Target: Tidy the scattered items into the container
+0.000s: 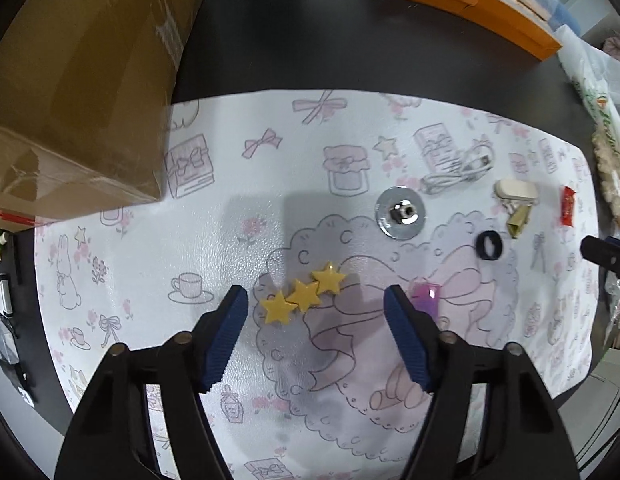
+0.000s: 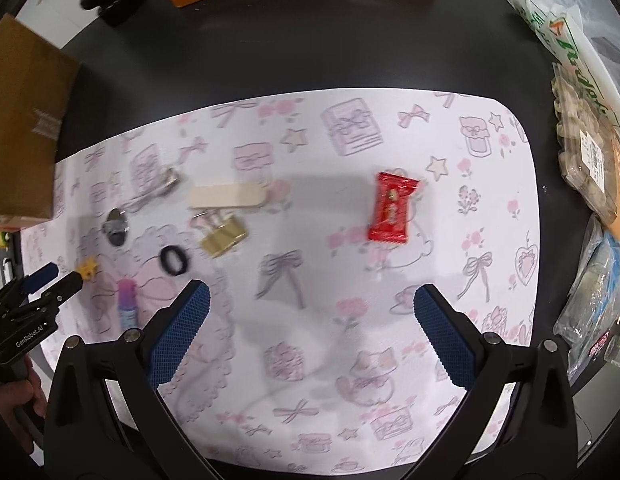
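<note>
Spread fingers [image 1: 238, 308] (left gripper [image 1: 316, 300]) flanking star clip [image 1: 304, 295]

Bare mat [image 2: 310, 320] lies before the red packet [image 2: 391, 208]; cardboard box [image 1: 82, 80] walls the left.

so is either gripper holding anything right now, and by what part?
Nothing held. Left gripper is open above the yellow star clip; right gripper is open over the mat.
</note>
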Demonstrator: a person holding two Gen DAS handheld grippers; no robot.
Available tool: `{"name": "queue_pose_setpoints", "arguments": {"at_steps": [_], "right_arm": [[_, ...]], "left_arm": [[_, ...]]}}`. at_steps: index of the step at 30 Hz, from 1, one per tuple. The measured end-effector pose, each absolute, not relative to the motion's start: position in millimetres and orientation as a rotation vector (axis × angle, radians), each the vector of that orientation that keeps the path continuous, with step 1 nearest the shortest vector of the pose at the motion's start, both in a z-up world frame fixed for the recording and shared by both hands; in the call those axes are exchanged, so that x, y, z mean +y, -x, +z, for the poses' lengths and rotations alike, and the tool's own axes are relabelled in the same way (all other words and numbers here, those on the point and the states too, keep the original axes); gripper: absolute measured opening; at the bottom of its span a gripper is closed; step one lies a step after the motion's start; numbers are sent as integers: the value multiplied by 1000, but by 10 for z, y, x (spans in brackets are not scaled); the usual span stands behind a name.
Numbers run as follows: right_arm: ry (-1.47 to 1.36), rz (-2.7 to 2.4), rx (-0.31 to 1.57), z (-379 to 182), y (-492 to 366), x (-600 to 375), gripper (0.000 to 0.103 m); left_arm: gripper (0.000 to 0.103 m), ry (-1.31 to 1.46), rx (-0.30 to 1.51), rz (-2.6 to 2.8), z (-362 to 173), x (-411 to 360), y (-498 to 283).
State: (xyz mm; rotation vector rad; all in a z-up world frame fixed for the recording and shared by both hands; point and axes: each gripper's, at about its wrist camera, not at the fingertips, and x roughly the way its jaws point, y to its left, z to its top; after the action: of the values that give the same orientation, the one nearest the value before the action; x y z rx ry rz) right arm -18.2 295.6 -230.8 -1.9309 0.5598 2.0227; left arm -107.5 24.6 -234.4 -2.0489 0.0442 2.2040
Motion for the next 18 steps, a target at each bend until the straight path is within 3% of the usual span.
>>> {"name": "queue_pose_setpoints", "arguments": {"at_steps": [18], "right_arm": [[1961,1991,505,-2694,289,3262,103]], "left_arm": [[41,2112,44,2186,-2542,201,1040]]}}
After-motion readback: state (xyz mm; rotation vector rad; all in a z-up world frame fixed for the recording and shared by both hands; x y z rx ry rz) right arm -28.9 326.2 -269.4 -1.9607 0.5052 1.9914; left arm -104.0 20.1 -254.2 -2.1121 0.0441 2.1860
